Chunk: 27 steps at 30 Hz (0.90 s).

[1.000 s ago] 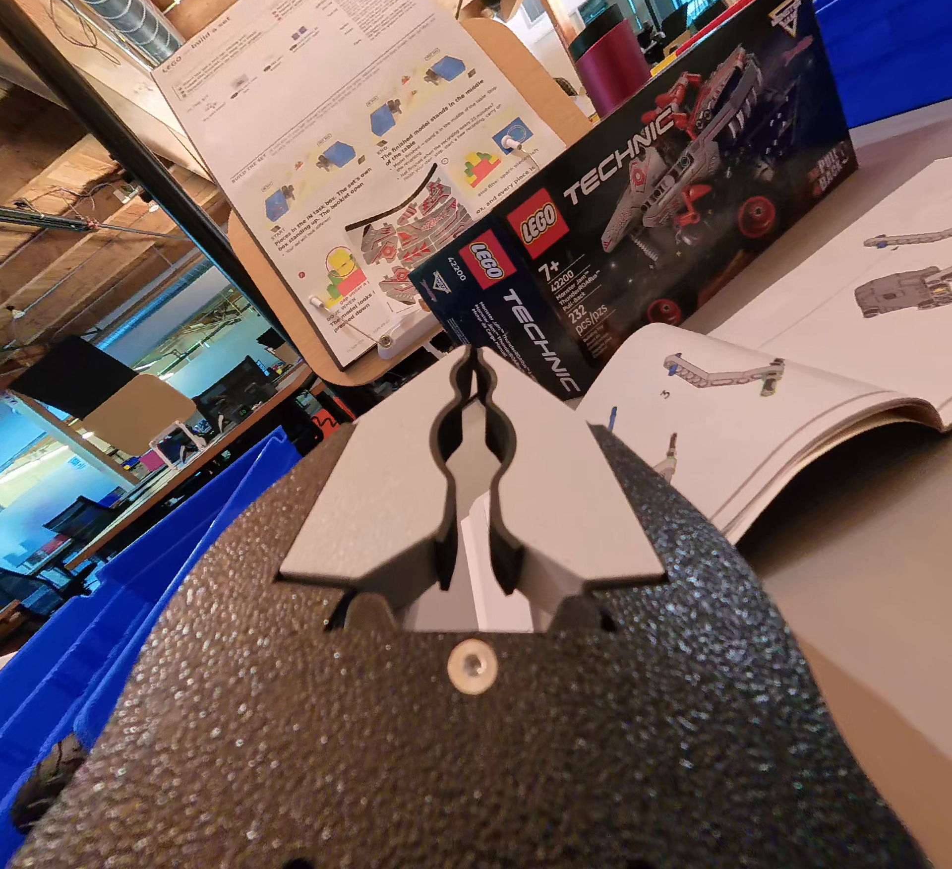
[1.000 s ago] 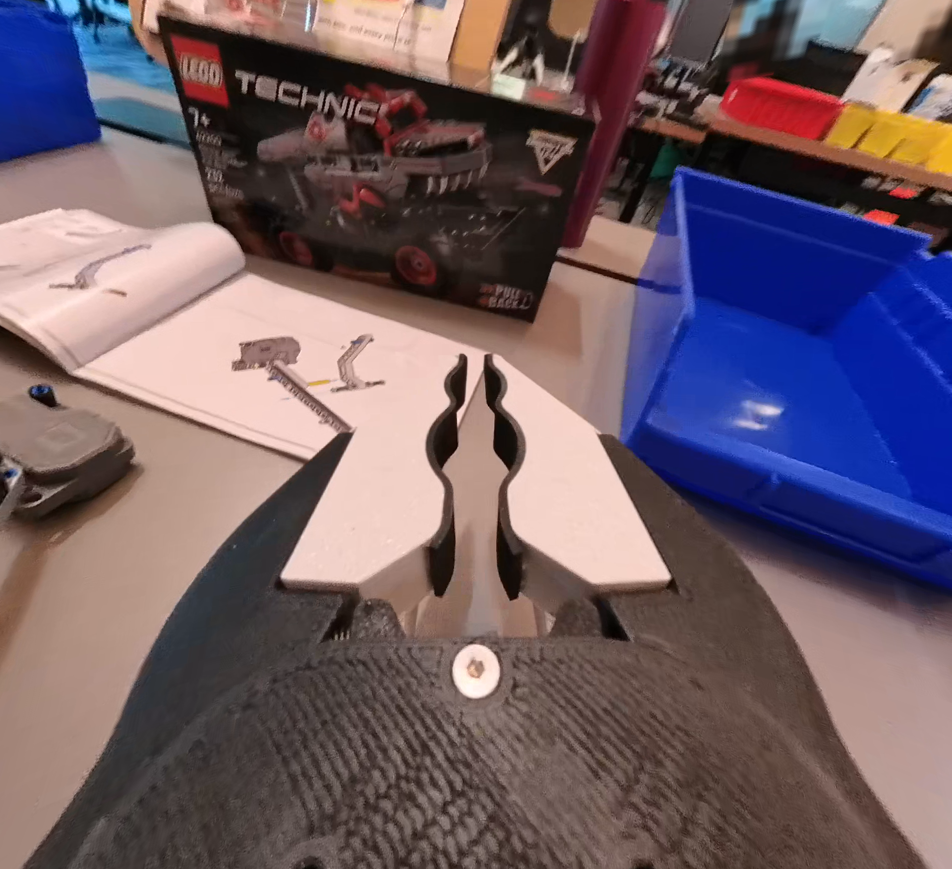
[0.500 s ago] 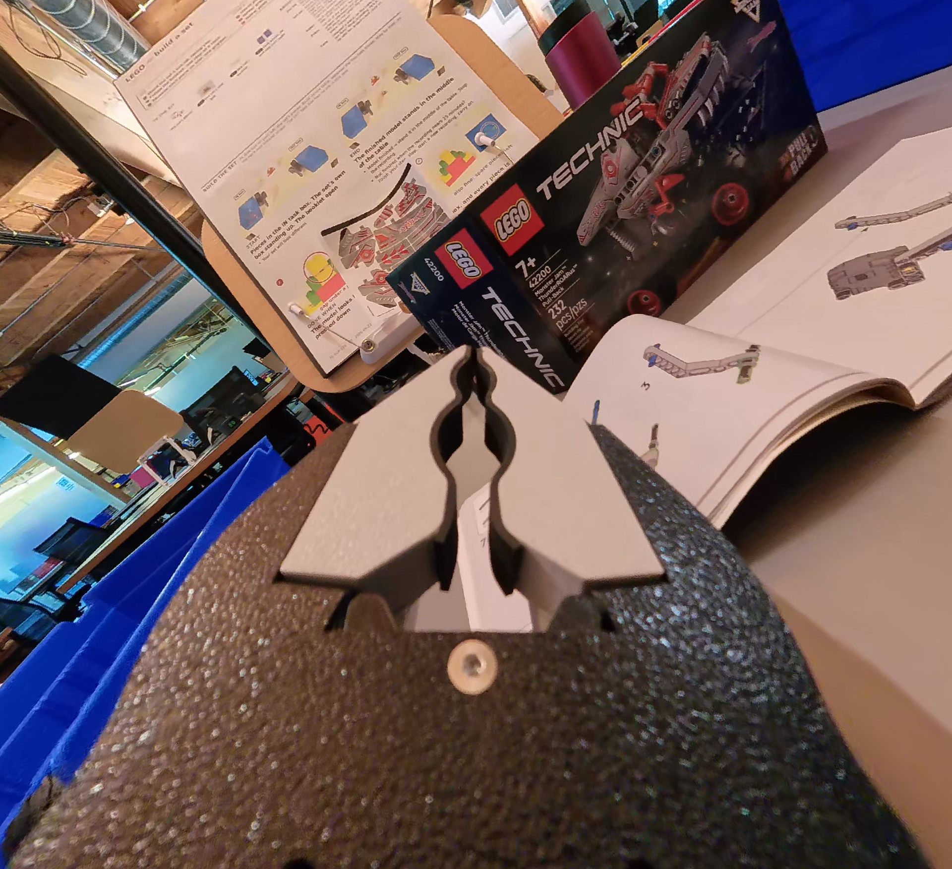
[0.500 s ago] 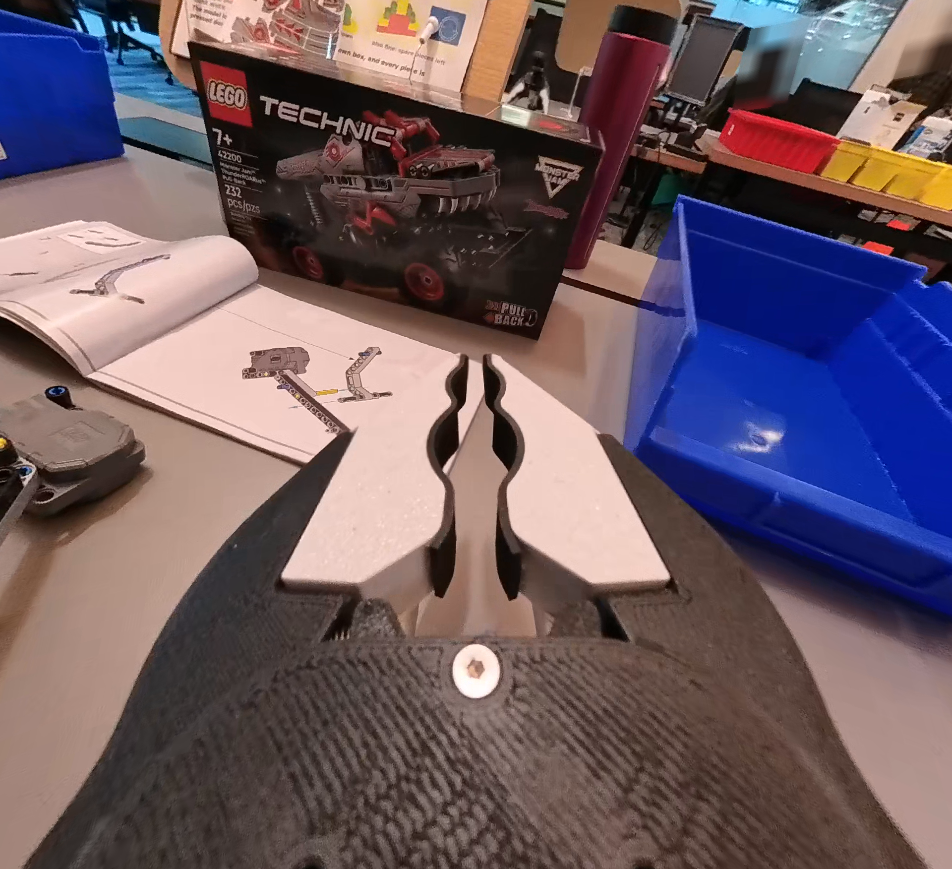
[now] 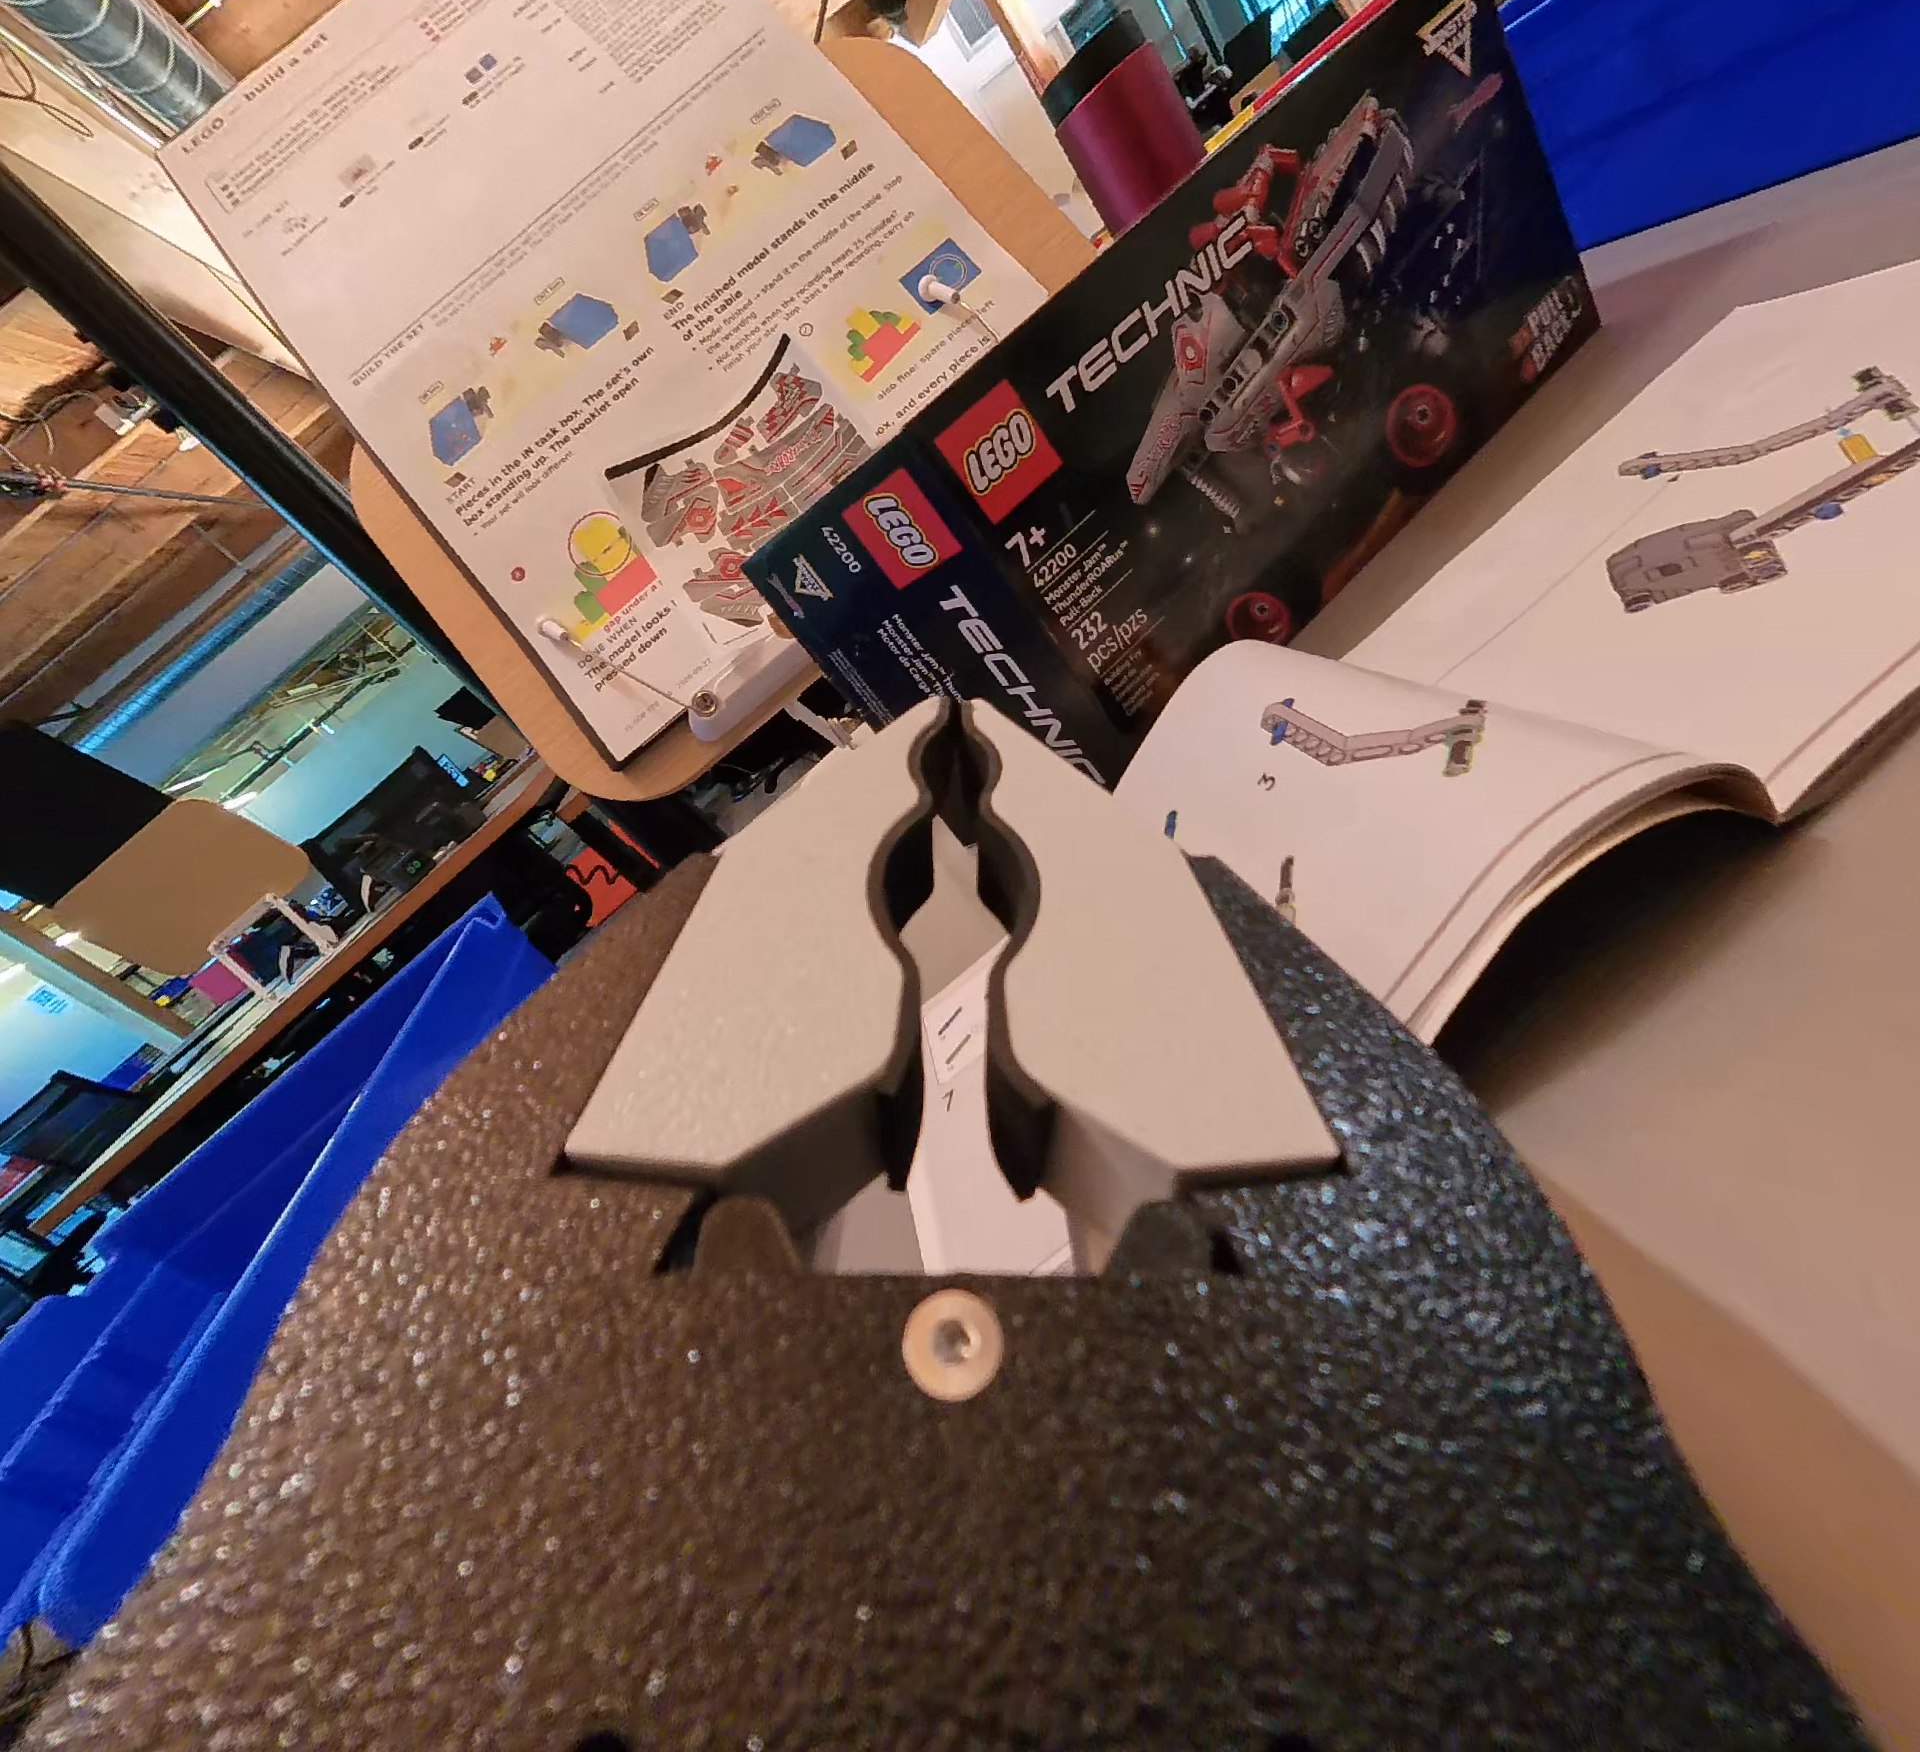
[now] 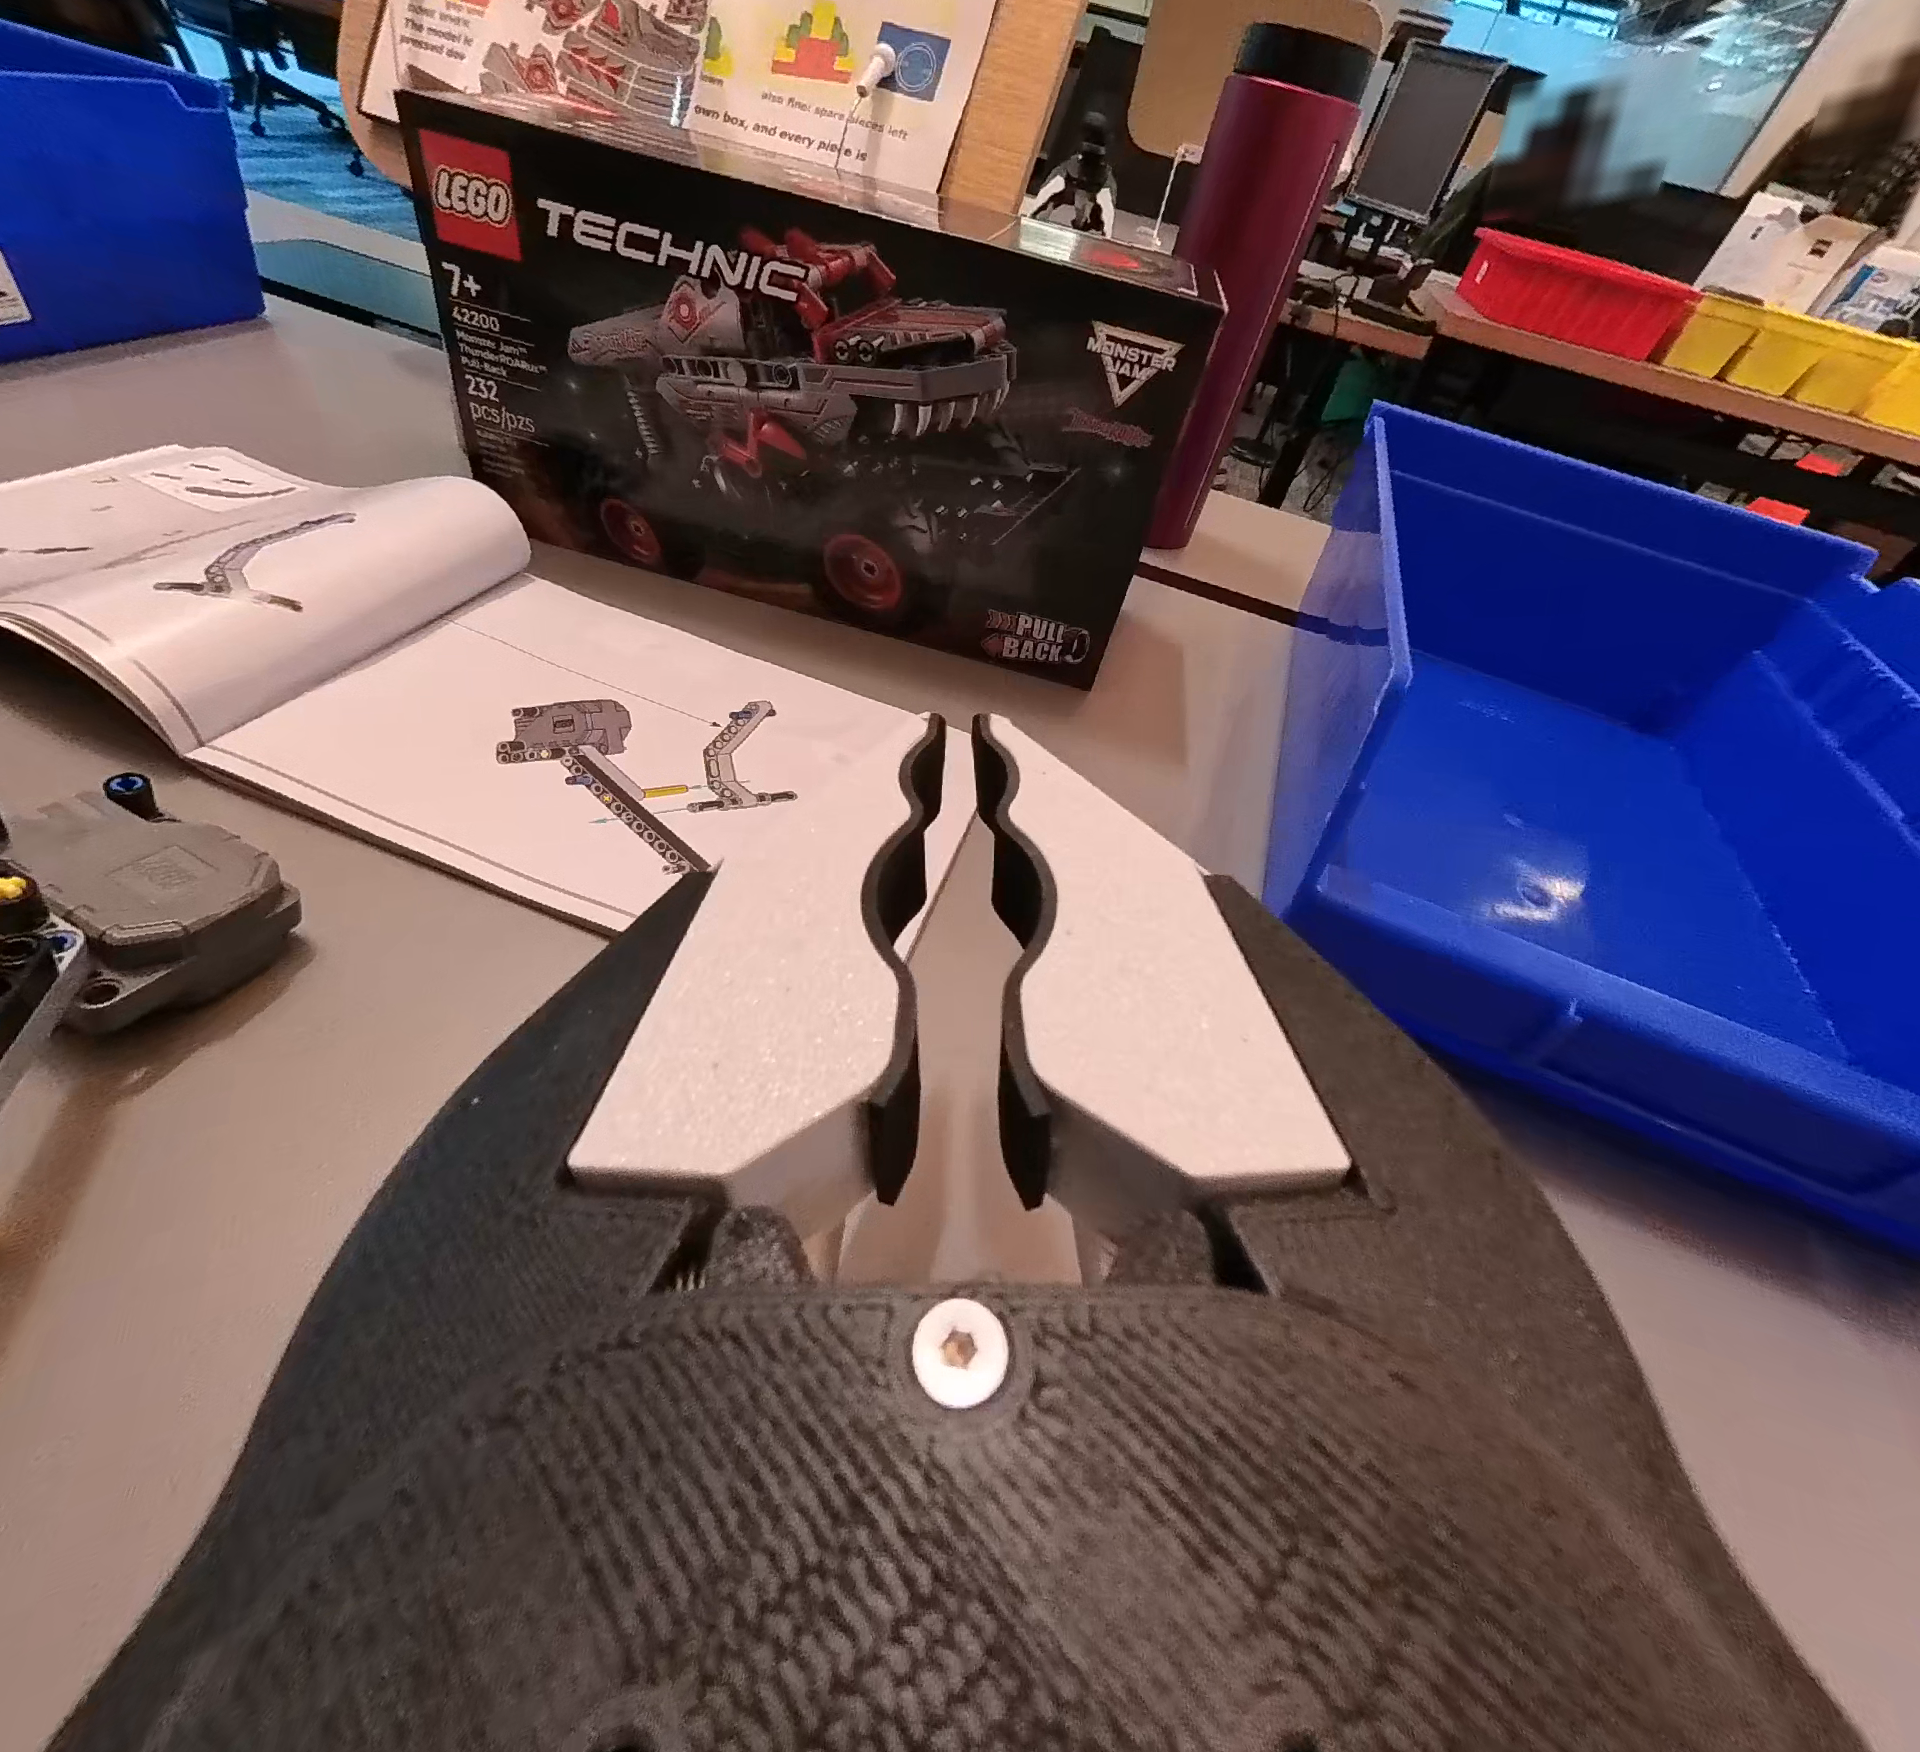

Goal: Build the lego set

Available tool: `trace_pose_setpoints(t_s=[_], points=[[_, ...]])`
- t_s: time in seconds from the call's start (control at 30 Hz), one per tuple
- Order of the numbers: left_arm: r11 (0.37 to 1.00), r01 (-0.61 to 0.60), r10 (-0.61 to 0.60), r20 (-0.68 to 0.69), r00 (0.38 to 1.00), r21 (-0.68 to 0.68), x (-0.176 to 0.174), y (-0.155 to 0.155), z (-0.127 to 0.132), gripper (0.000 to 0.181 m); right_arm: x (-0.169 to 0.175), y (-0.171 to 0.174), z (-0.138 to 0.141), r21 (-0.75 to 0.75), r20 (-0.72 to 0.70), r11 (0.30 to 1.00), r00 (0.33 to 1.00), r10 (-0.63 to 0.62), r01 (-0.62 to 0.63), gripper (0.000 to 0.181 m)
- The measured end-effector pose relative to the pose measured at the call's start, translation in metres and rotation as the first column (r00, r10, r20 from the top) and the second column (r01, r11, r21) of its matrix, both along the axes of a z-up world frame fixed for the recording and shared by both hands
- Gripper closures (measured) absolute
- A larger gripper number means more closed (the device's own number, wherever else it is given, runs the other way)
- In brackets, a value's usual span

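Observation:
The open instruction booklet (image 5: pixel 1558 663) lies on the grey table, in front of the upright dark Lego box (image 5: pixel 1247 455). My left gripper (image 5: pixel 956 720) is shut and empty, tilted, low over the table just left of the booklet. My right gripper (image 6: pixel 958 731) is shut and empty, with its tips over the near edge of the booklet (image 6: pixel 416 694). A grey Lego motor block (image 6: pixel 145 902) with small pins and a dark beam lies at the far left of the right wrist view. The Lego box (image 6: pixel 810 414) stands behind the booklet.
An empty blue bin (image 6: pixel 1621 871) sits on the table right of my right gripper. More blue bins (image 5: pixel 208 1235) line the left side. A printed sheet on a wooden board (image 5: pixel 582 268) and a maroon bottle (image 6: pixel 1257 279) stand behind the box. Some 30 cm of space lies between my two pairs of fingers. The right tips stand about 15 cm off the grey Lego motor block (image 6: pixel 145 902).
Both grippers shifted slightly, and the right view went from blurred to steady. Both stayed shut and nothing on the table moved.

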<state>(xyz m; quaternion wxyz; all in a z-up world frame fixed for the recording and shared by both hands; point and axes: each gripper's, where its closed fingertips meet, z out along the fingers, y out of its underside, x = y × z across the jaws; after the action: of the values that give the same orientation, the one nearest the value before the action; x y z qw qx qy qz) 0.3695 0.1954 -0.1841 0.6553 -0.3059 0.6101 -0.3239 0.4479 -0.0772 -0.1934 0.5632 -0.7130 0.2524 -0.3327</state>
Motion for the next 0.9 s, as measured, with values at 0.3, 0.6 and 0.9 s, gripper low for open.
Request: trace_pose_setpoints(t_s=[0.3, 0.6, 0.9], points=[[1.0, 0.019, -0.019, -0.004, 1.0, 0.008, -0.0016, -0.0046, 0.0009, 0.181, -0.0005, 0.001, -0.0005, -0.01, 0.005, 1.0, 1.0, 0.001, -0.001, 0.179], [0.999, 0.034, -0.034, -0.011, 0.999, 0.013, -0.0018, -0.0081, 0.0009, 0.181, -0.002, 0.005, -0.0037, -0.044, 0.008, 0.999, 1.0, 0.014, -0.014, 0.179], [0.999, 0.043, -0.043, -0.018, 0.999, 0.015, -0.0023, -0.0095, 0.0005, 0.181, -0.0019, 0.0045, -0.0034, -0.04, 0.008, 0.999, 1.0, 0.013, -0.013, 0.179]])
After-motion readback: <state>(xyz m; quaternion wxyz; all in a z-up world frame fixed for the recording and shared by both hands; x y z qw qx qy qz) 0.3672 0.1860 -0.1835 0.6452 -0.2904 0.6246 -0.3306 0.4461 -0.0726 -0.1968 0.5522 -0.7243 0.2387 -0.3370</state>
